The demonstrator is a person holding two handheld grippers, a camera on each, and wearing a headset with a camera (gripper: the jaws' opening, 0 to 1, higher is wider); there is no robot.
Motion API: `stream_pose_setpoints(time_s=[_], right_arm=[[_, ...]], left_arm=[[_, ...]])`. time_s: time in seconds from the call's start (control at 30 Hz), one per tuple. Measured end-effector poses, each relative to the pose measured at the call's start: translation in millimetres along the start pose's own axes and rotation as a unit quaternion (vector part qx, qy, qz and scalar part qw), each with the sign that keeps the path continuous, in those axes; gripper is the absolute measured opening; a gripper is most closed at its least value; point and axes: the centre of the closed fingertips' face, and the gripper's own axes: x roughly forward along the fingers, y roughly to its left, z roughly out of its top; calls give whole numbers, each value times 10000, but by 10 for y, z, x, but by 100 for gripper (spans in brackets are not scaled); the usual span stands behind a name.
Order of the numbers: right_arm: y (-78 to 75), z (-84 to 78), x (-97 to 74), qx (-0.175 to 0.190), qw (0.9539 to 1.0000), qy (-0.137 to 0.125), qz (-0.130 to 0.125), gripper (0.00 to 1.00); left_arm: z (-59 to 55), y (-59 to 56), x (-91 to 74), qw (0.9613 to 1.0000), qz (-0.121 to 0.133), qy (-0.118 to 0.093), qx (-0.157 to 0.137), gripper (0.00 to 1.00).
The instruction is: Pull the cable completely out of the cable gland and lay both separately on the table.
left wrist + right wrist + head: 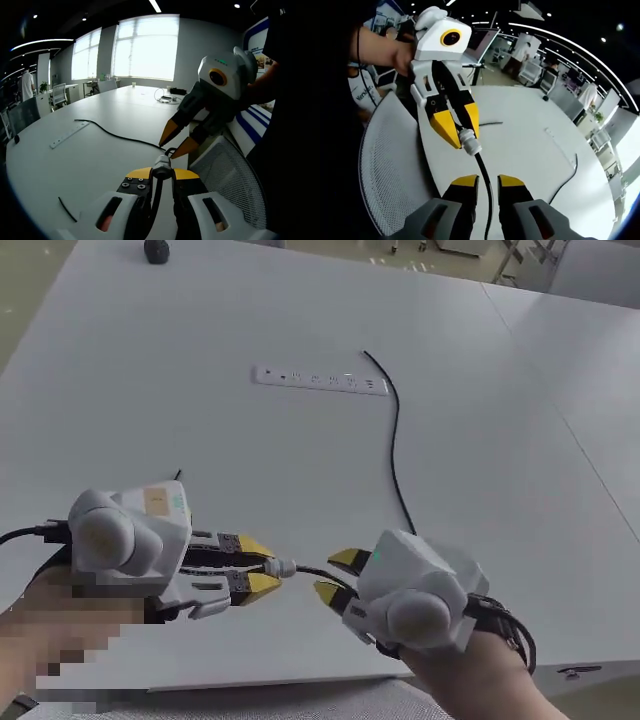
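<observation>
Right gripper [335,576] is nearest, its jaws spread, with the black cable [393,450] passing loose between them, not pinched. At its 9 o'clock in the head view, the left gripper [262,568] is pressed together on the pale cable gland [284,567], over the near edge of the desk [200,440]. The cable sits inside the gland, so I judge the pulling is only beginning. Next, the right gripper should close on the cable and pull toward 3 o'clock. Farther out, the cable runs toward 12 o'clock, ending beside a power strip [320,380].
</observation>
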Motion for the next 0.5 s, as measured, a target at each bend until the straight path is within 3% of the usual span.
stream_pose_setpoints(time_s=[0.27,0.5], right_arm=[[77,158,66,-389,9992,-107,67,6],[95,150,101,-442,9990,-61,96,1]], left_arm=[[3,1,-5,10000,-5,19,6,15],[-13,7,-11,10000,3,23,-9,15]])
